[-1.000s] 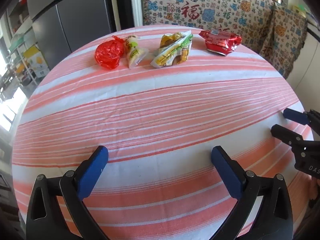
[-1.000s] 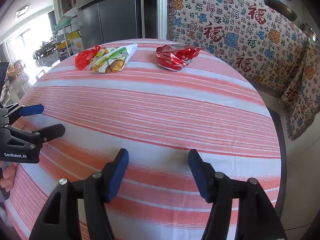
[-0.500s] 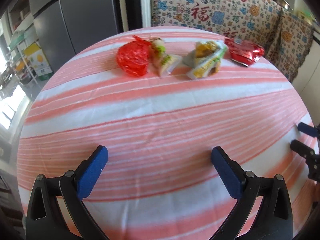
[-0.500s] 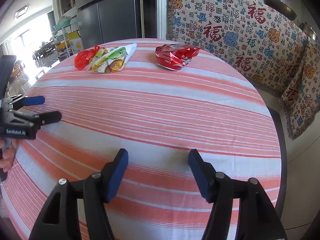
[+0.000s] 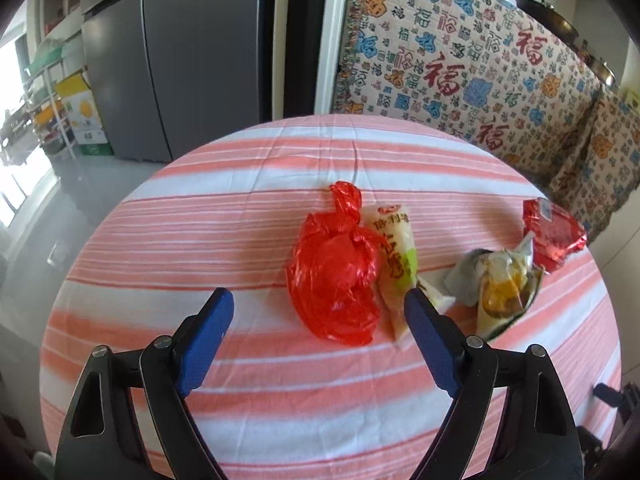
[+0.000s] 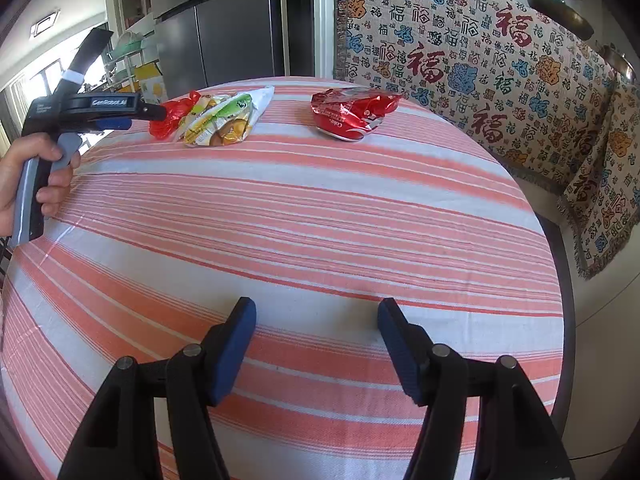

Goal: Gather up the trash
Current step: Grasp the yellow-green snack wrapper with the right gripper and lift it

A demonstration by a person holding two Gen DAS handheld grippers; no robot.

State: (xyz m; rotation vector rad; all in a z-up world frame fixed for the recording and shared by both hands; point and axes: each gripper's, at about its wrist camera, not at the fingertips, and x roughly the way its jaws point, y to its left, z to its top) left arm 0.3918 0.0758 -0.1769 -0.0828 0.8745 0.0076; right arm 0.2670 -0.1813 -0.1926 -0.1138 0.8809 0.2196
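A crumpled red plastic bag (image 5: 334,276) lies on the striped round table (image 5: 200,216), touching a white-and-green snack wrapper (image 5: 394,256). A yellow-and-grey wrapper (image 5: 500,284) and a red foil packet (image 5: 554,236) lie to the right. My left gripper (image 5: 318,304) is open, its fingertips just short of the red bag on either side. In the right wrist view the left gripper (image 6: 132,118) reaches the red bag (image 6: 174,114) beside the yellow wrapper (image 6: 224,120) and red foil packet (image 6: 352,114). My right gripper (image 6: 316,316) is open and empty over the table's near part.
A grey fridge (image 5: 188,48) stands behind the table. A patterned cloth (image 5: 460,64) covers the furniture at the back right. Shelves with boxes (image 5: 60,100) are at the far left. The table edge drops off at the right (image 6: 560,280).
My left gripper has moved forward across the table to the red bag, which now sits between its open fingertips. My right gripper has stayed in place.
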